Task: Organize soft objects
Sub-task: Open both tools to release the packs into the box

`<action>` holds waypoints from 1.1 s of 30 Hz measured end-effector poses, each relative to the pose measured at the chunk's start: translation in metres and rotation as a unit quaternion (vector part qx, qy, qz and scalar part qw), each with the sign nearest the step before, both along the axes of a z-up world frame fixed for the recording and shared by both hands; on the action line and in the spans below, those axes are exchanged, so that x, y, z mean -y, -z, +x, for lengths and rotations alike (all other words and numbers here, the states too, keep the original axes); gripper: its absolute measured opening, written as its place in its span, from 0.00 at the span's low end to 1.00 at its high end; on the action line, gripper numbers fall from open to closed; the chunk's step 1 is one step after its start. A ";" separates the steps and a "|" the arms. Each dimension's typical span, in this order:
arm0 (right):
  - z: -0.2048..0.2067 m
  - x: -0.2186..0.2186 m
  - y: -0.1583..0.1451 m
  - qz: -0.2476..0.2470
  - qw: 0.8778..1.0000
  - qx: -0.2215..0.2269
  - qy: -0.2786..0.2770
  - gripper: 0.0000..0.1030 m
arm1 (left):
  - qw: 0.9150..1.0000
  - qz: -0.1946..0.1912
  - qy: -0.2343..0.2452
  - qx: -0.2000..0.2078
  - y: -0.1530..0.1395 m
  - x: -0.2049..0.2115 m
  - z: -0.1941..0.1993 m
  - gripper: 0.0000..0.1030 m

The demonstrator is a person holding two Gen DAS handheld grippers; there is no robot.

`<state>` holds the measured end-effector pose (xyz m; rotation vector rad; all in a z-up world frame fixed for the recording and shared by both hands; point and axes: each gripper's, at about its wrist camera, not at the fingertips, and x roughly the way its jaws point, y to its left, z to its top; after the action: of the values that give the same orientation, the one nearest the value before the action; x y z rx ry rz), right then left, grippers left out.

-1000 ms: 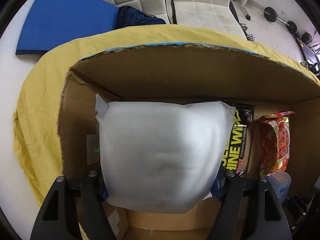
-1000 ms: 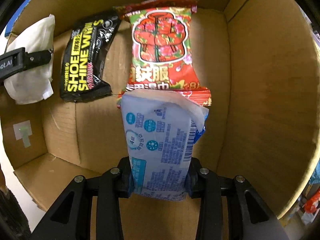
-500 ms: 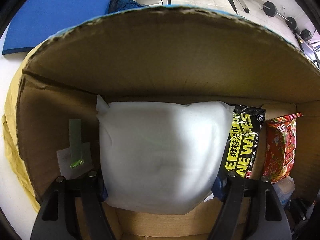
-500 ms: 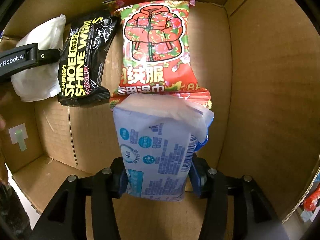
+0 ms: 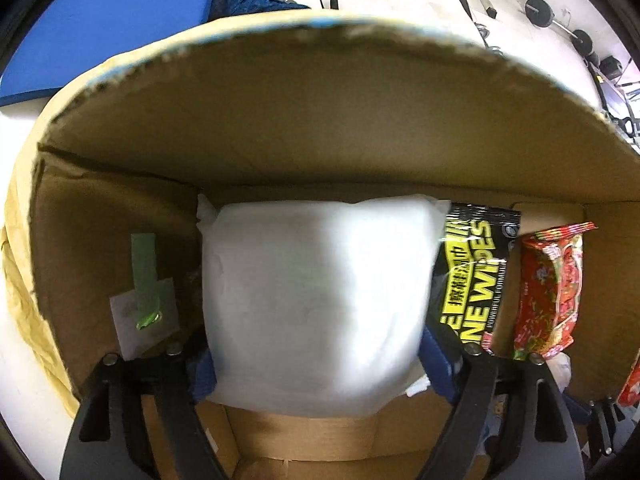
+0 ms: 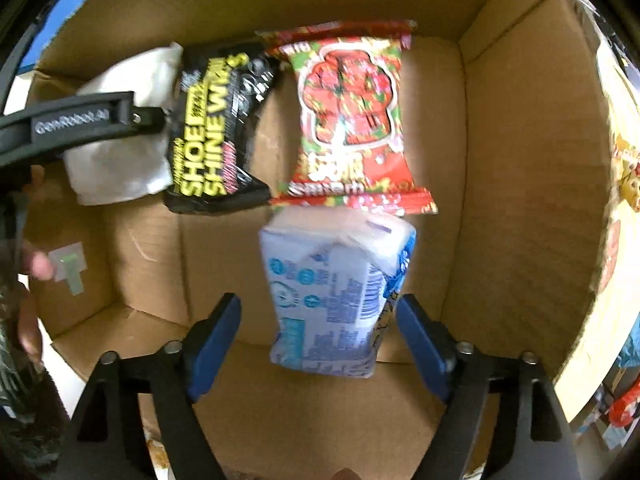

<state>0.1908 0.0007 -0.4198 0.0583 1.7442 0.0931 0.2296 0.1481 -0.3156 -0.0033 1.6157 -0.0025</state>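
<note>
Left wrist: left gripper (image 5: 316,364) is clenching the white soft pack (image 5: 316,300) inside the cardboard box (image 5: 320,120), beside the shoe-shine wipes (image 5: 472,276).

Right wrist: right gripper (image 6: 320,340) is standing released around the blue tissue pack (image 6: 332,292); two packs are already placed.

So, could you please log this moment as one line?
left gripper: shut on white pack | right gripper: open, blue pack between fingers | place: cardboard box
</note>
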 end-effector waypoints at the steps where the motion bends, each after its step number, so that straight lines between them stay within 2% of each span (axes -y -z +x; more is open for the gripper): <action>1: 0.003 -0.003 -0.004 0.001 1.000 0.003 -0.001 0.88 | 1.000 -0.002 0.000 0.002 -0.002 0.001 0.003 0.85; 5: 0.008 -0.007 -0.018 -0.002 1.000 0.015 -0.001 0.95 | 1.000 -0.001 0.000 0.017 -0.016 0.005 0.002 0.90; 7: 0.008 -0.009 -0.025 -0.004 1.000 0.021 0.001 0.95 | 1.000 -0.007 -0.003 0.026 -0.027 0.005 0.002 0.97; 10: 0.010 -0.009 -0.035 -0.007 1.000 0.031 0.003 1.00 | 0.999 -0.010 -0.002 0.047 -0.045 0.004 -0.003 0.97; 17: 0.007 -0.004 -0.065 -0.006 0.998 0.062 -0.007 1.00 | 0.996 -0.027 0.003 0.087 -0.089 0.012 -0.030 0.97; 19: 0.003 -0.003 -0.074 -0.006 0.997 0.074 -0.012 1.00 | 0.994 -0.028 0.005 0.102 -0.108 0.003 -0.037 0.97; 33: -0.066 0.026 -0.161 0.025 0.988 0.148 -0.034 1.00 | 0.982 -0.024 -0.008 0.186 -0.184 0.020 -0.118 0.97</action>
<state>0.1251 -0.0252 -0.2590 0.0201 1.4465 0.1850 0.1116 0.1285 -0.1312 -0.0502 1.2421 -0.0293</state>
